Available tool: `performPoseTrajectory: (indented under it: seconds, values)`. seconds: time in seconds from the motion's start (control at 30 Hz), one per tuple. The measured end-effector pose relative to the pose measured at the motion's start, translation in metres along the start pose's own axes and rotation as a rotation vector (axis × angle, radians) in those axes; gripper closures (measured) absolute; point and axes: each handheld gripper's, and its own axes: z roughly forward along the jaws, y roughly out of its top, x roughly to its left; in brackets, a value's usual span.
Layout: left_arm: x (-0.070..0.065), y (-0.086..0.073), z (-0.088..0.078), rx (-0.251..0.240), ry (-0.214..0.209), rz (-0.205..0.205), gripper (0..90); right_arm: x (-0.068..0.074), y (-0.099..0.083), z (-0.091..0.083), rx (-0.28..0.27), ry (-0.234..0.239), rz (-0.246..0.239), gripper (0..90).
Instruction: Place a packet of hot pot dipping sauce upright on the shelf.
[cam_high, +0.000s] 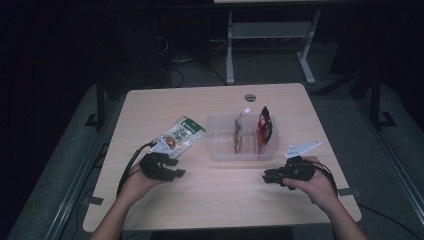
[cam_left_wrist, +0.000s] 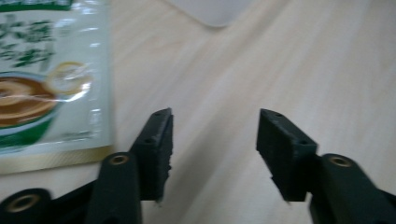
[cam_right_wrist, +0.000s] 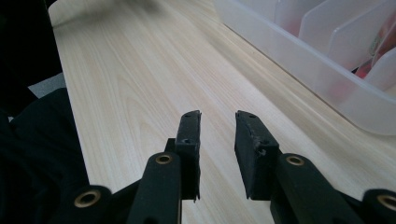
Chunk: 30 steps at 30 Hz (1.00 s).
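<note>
A white and green pouch (cam_high: 178, 135) lies flat on the wooden table, left of a clear divided bin (cam_high: 218, 152). In the bin stand a brown packet (cam_high: 238, 135) and a red and black packet (cam_high: 264, 125). My left gripper (cam_high: 172, 167) hovers just in front of the pouch, jaws open over bare wood. In the left gripper view the pouch (cam_left_wrist: 42, 84) lies left of the open left gripper (cam_left_wrist: 215, 121), apart from it. My right gripper (cam_high: 270, 177) rests near the bin's front right corner. The right gripper view has the right gripper (cam_right_wrist: 218, 119) open by a narrow gap, nothing between, with the bin (cam_right_wrist: 327, 79) at the right.
A round cable grommet (cam_high: 250, 97) sits near the table's far edge. The table's front edge (cam_high: 220, 222) runs close under both forearms. A white desk frame (cam_high: 230, 50) stands on the floor beyond the table. Bare wood lies between the two grippers.
</note>
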Motion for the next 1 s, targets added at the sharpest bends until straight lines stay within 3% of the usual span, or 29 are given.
performPoseTrajectory:
  seconds: [0.1, 0.23, 0.3, 0.4, 0.53, 0.77, 0.87, 1.0]
  values:
    - [0.016, 0.004, -0.004, -0.021, 0.033, -0.050, 64.2, -0.001, 0.000, 0.000, 0.000, -0.002, 0.005, 70.8]
    - [0.036, 0.009, -0.009, -0.045, 0.069, -0.086, 83.7, 0.000, -0.001, 0.000, -0.001, -0.006, 0.008, 70.6]
    - [0.047, 0.013, -0.011, -0.057, 0.094, -0.096, 89.4, -0.001, -0.001, -0.001, -0.008, -0.010, 0.004, 70.7]
    - [0.061, 0.020, -0.010, -0.062, 0.138, -0.105, 89.6, -0.001, -0.001, -0.001, -0.010, -0.010, 0.003, 70.7]
    - [0.081, 0.031, -0.003, -0.099, 0.174, -0.162, 89.7, -0.001, -0.001, -0.002, -0.010, -0.010, 0.007, 70.8]
    - [0.114, 0.051, 0.018, -0.083, 0.240, -0.207, 89.7, -0.002, -0.003, -0.003, -0.014, -0.009, 0.009, 70.9]
    - [0.122, 0.056, 0.029, -0.073, 0.234, -0.223, 89.7, -0.003, -0.003, -0.004, -0.012, -0.012, 0.013, 71.0]
    - [0.122, 0.059, 0.045, -0.059, 0.200, -0.242, 89.7, -0.004, -0.005, -0.006, -0.016, -0.013, 0.014, 71.1]
